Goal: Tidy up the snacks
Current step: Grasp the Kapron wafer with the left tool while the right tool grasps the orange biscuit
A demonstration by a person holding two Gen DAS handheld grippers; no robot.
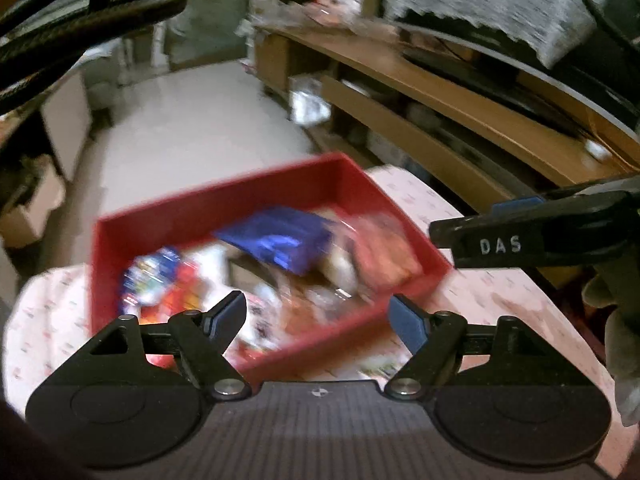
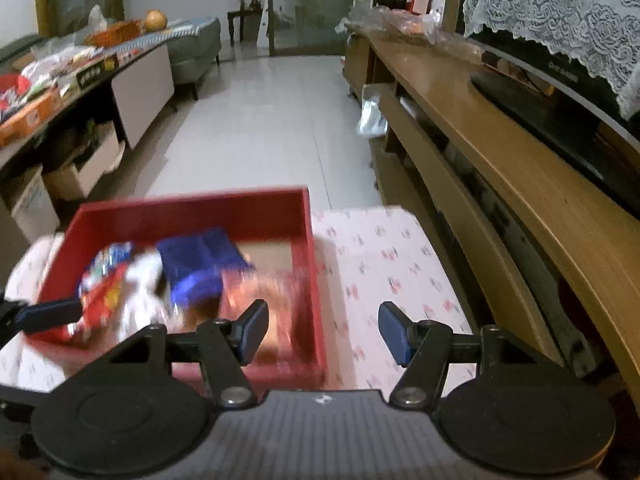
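Left gripper (image 1: 318, 316): black plastic linkage arms with metal pivot pins on a ribbed grey body; blue-faced fingertip pads (image 1: 406, 322). Jaws spread wide, nothing between them. It hovers level over the near edge of the red tray, pointing into it.

Right gripper (image 2: 322, 330): same build, blue pads (image 2: 394, 332), jaws likewise wide apart and holding nothing. It sits over the tray's near right corner, its left finger above the tray interior and its right finger above the cloth. In the left wrist view its finger enters from the right edge, stamped "DAS", with a gloved hand (image 1: 618, 340) behind it.

Red tray (image 2: 308, 240): shallow, rectangular, straight-walled and matte red. It rests on the cloth-covered surface; the long axis runs roughly left to right across the right wrist view and is skewed in the left wrist view.

Contents, blurred by motion: blue glossy packet (image 2: 200, 268) lying on top near the middle, corner pointing to the far wall; red and multicoloured packet (image 2: 104, 284) at the left end; orange-pink packet (image 1: 384, 252) at the right end. Print not legible.

Cloth (image 2: 380, 252): pale pink fabric with small repeated motifs, covering the surface under the tray.

Beyond: pale tiled floor (image 2: 260, 120); curved wooden shelf unit (image 2: 500, 152) along the right; white lace cover (image 2: 560, 12) draped above it.
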